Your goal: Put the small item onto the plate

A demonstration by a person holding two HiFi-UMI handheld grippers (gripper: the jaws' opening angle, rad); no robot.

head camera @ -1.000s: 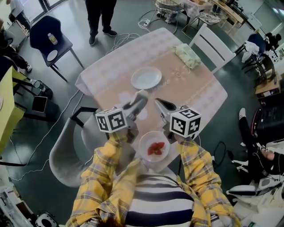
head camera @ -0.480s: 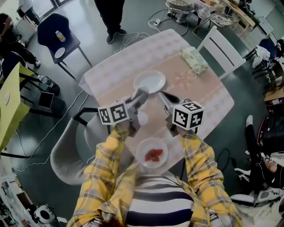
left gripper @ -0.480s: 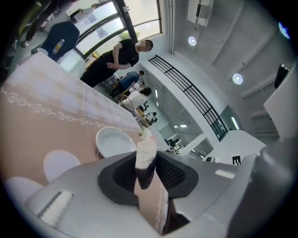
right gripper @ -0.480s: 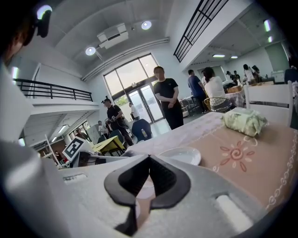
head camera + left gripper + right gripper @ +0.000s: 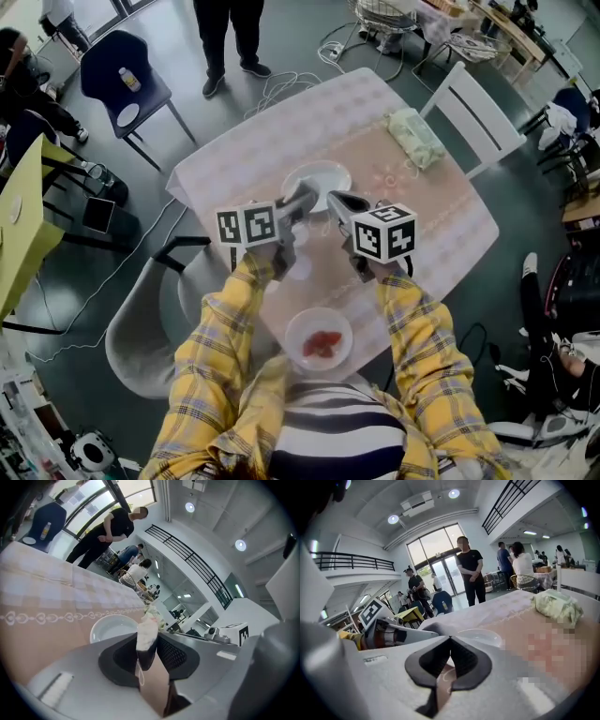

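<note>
One table (image 5: 441, 202), square, under a pale checked cloth with a pinkish centre panel; it bears everything listed from the plate down.

Three chairs around it: a white slatted chair (image 5: 478, 112) at the far right side, a grey shell chair (image 5: 141, 328) at the near left, and a dark blue chair (image 5: 127, 94) well apart on the floor.

Two hand-held grippers, each with a marker cube, carried on yellow plaid sleeves (image 5: 216, 375).
- Left gripper (image 5: 305, 195): jaws pinched on the small item, tips at the near rim of the plate.
- Right gripper (image 5: 335, 199): jaws pressed together at the tips with nothing between them, just beside the left gripper and also at the plate's near rim.

One white plate (image 5: 323, 173), round, empty, at the middle of the table.

One white bowl (image 5: 292, 337) at the near table edge, holding red pieces (image 5: 323, 343); well apart from the plate.

One pale green folded cloth (image 5: 415, 137) near the far right corner.

One small item (image 5: 146, 637), elongated, clamped between the left gripper's pads and held off the cloth. Its long axis runs along the jaws: the pale, crumbly end points outward past the tips toward the plate, the dark end sits back between the pads.
</note>
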